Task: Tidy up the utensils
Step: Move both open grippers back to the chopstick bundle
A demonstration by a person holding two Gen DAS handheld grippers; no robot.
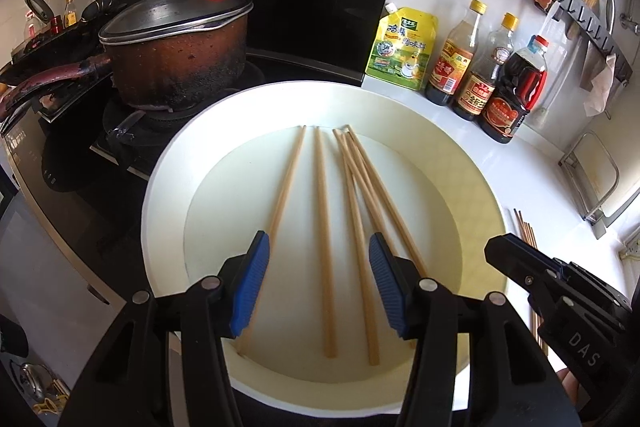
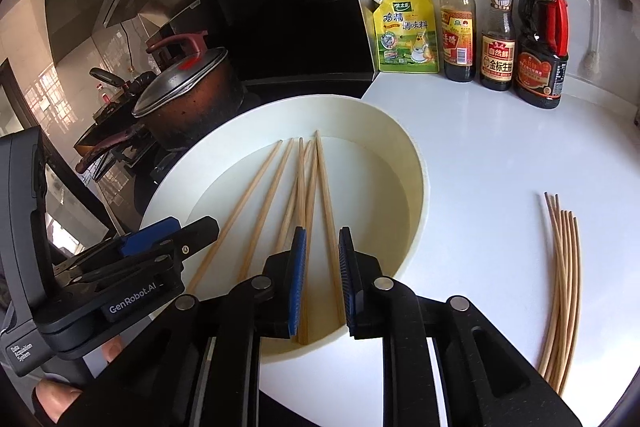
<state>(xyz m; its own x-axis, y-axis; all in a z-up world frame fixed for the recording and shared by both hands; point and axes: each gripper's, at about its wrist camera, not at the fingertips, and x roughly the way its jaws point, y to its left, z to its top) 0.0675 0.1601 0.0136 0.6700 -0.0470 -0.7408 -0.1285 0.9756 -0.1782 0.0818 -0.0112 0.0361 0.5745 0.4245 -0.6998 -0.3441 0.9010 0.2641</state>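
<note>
1. Here, the left claw [image 1: 318, 283] is spread wide above the bowl [image 1: 168, 163]; the right claw [image 2: 322, 281] is partly spread, straddling the crossed chopsticks [image 2: 310, 211] at lower centre.
2. Sorted chopsticks [image 2: 562, 283] lie on the table [image 2: 480, 163], lower right.
3. Risk: pinching may catch several overlapped sticks, or roll them away.
4. Hidden: the stick ends under the claws.

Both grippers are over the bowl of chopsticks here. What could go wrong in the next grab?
1. The chopsticks cross in a cluster, so the right gripper, open around them, may pinch several or scatter them.
2. The left gripper and the right one sit close over the white bowl; they might collide.
3. The bowl sits beside the stove, near the lidded pot; a shove could knock it.
</note>
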